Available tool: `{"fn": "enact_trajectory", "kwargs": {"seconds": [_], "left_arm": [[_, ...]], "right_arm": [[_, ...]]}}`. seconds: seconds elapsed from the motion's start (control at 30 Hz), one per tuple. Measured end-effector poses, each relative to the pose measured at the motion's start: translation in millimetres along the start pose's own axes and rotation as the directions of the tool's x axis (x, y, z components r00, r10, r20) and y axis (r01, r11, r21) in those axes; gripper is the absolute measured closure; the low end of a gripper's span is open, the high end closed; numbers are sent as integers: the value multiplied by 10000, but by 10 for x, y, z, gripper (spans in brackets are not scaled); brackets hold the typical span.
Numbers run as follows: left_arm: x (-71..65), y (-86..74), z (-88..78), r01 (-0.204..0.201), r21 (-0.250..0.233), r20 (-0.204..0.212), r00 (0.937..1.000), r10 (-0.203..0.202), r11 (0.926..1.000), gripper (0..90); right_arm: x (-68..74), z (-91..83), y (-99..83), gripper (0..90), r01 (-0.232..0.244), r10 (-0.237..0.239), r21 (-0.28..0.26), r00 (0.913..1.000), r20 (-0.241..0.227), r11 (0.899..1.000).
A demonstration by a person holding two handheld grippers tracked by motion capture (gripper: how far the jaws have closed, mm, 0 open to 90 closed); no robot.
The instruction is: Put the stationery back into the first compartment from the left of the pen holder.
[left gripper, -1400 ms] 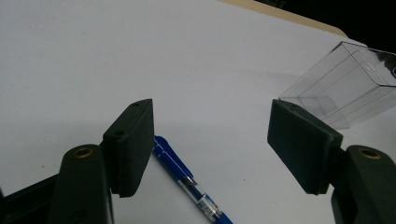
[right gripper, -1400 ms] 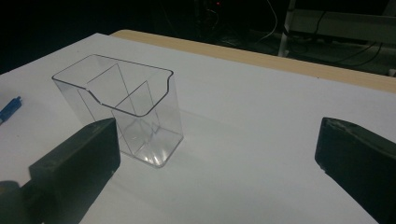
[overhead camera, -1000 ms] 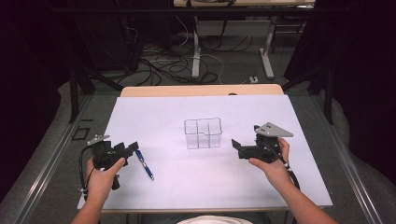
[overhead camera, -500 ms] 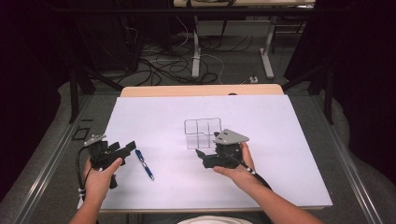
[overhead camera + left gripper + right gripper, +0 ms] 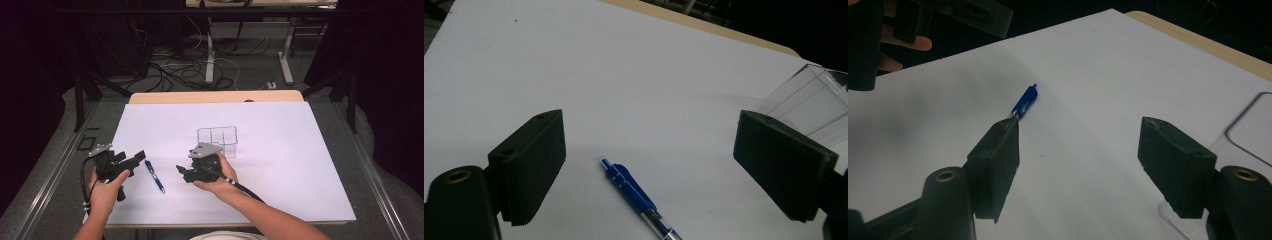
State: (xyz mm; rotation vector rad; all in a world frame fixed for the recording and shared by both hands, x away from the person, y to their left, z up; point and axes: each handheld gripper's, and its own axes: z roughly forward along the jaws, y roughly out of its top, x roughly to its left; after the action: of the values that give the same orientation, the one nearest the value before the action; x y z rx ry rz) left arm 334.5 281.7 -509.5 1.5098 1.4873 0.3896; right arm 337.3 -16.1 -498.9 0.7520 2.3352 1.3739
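A blue pen (image 5: pixel 154 176) lies flat on the white sheet (image 5: pixel 300 150), between my two grippers. My left gripper (image 5: pixel 137 156) hovers just left of it, open; its jaws have just been opening. In the left gripper view the pen (image 5: pixel 636 195) lies on the sheet below the gap of that gripper (image 5: pixel 651 130), touching neither pad. My right gripper (image 5: pixel 181 172) points left at the pen from the other side, open, and its jaws have just been closing with nothing between them. In the right gripper view its left jaw hides part of the pen (image 5: pixel 1025 102), ahead of the gripper (image 5: pixel 1080 150).
A clear plastic box (image 5: pixel 217 140) with compartments stands just behind the right gripper, mid-sheet. The wooden table edge (image 5: pixel 215 96) runs along the back. Beyond it are cables and desk legs on the floor. The left hand (image 5: pixel 895 47) appears far off in the right gripper view.
The right hand has swept left from the right of the clear box to in front of it, close to the pen. The left hand has stayed where it was.
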Motion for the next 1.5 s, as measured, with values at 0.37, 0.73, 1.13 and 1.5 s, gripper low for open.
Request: {"fn": "enact_trajectory", "kwargs": {"seconds": [0.37,0.73,1.13,1.5], "left_arm": [[19,11,-2,32,-38,48,10000,-32,10000,103],[41,11,5,70,16,32,10000,-70,10000,101],[41,6,12,61,168,34,10000,-61,9998,102],[46,4,11,43,245,32,10000,-44,9997,102]], "right_arm": [[251,369,73,382,-125,150,657,9992,-374,9978],[366,718,70,537,-355,464,1400,9961,-754,9895],[446,924,-12,609,-580,748,1883,9938,-829,9804],[578,1058,-68,657,-567,713,2002,9952,-667,9781]]}}
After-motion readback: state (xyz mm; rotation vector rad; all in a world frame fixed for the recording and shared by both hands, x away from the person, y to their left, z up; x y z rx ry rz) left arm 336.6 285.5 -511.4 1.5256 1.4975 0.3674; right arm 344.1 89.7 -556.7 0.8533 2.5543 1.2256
